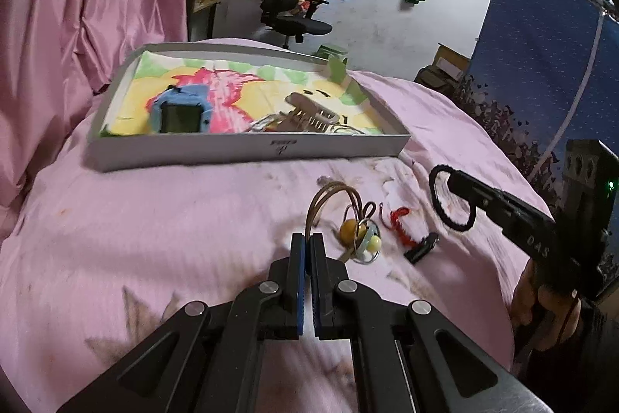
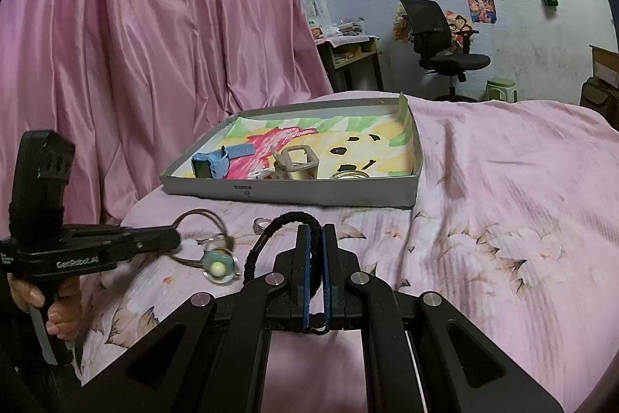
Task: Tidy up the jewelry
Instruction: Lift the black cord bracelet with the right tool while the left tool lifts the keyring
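My left gripper [image 1: 308, 239] is shut on a brown cord necklace [image 1: 329, 194] with yellow and pale bead pendants [image 1: 361, 237], low over the pink bed. It also shows in the right wrist view [image 2: 176, 239], with the pendant [image 2: 218, 268] below it. My right gripper [image 2: 315, 231] is shut on a black braided bracelet [image 2: 278, 223], seen from the left wrist view as a black loop [image 1: 445, 196]. A grey tray [image 1: 247, 151] lined with colourful cloth holds a blue watch [image 1: 180, 115], a beige clip [image 1: 305, 107] and rings.
A red cord piece [image 1: 400, 225] and a small black clip [image 1: 421, 248] lie on the bedspread right of the necklace. A small ring [image 2: 260, 225] lies before the tray. A pink curtain [image 2: 135, 45] hangs left. An office chair [image 2: 437, 33] stands behind.
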Motion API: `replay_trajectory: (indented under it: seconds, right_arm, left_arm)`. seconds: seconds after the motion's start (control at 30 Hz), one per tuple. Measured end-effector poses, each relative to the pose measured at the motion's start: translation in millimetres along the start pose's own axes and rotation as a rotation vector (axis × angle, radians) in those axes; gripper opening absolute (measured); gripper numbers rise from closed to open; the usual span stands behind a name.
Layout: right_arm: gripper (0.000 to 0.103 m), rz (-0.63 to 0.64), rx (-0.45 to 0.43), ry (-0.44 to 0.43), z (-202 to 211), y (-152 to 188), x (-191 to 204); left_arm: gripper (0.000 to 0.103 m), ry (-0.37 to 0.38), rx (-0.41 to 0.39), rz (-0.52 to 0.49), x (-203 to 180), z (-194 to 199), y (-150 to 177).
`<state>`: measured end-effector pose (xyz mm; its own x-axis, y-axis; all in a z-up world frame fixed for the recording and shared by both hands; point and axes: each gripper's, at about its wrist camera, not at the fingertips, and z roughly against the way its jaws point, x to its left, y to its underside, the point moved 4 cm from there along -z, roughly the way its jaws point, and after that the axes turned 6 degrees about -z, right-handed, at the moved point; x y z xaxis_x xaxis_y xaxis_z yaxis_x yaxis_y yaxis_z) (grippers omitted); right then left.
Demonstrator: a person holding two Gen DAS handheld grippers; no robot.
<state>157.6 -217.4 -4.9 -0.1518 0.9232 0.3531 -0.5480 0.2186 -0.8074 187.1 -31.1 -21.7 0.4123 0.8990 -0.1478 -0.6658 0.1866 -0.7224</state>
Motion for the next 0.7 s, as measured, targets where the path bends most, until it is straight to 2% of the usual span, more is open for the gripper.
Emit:
replay_trajectory:
  seconds: [0.43, 0.57, 0.7]
  right_arm:
    - [0.005, 0.020, 0.013, -0.023, 1.1, 7.7, 8.5]
    - [0.005, 0.030, 0.021, -0.027, 0.4, 10.4, 11.1]
    - [0.005, 0.024, 0.026, -0.029, 0.7, 11.5, 10.4]
  left_arm:
    - [0.004, -0.045, 0.029, 0.054, 10.1, 8.8, 16.5]
    - [0.004, -0.039, 0.001, 0.084, 10.4, 15.3, 15.6]
    - [0.004, -0.053, -0.017, 0.057, 4.8, 18.7, 13.0]
